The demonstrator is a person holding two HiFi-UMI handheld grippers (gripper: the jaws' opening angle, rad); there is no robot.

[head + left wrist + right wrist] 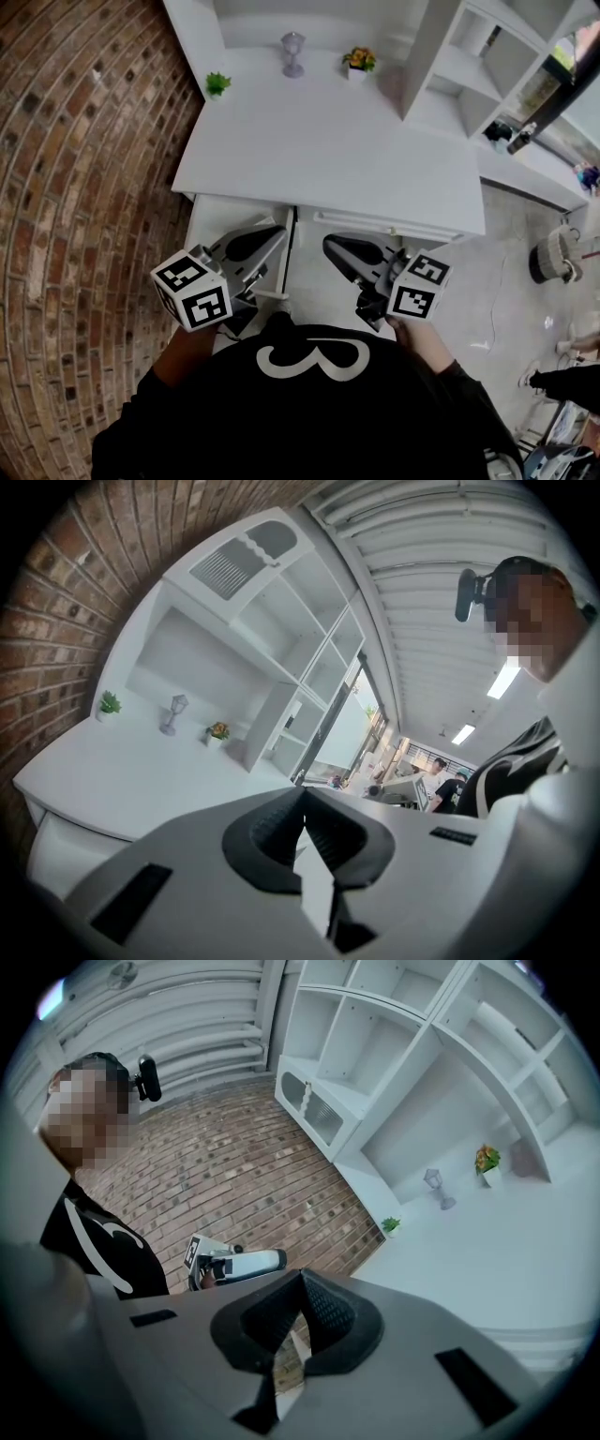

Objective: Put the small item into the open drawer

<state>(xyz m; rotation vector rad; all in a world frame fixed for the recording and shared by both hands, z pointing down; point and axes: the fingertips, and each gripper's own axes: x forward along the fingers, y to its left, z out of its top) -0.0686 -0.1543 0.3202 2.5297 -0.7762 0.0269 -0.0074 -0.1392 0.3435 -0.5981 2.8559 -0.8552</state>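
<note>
Three small items stand at the back of the white desk (319, 141): a green plant (217, 84), a grey lantern (293, 52) and a pot of orange flowers (358, 62). Both grippers are held close to my body, below the desk's front edge. My left gripper (272, 234) is shut with nothing between its jaws, and my right gripper (330, 246) is likewise shut and empty. In the left gripper view the closed tips (302, 803) point over the desk top. A white drawer part (211, 220) juts out under the desk at left, with its inside hidden by the left gripper.
A brick wall (84, 187) runs along the left. White open shelves (487, 66) rise at the desk's right. A drawer front with a long handle (375, 225) sits under the desk edge. People (441, 780) stand far off in the left gripper view.
</note>
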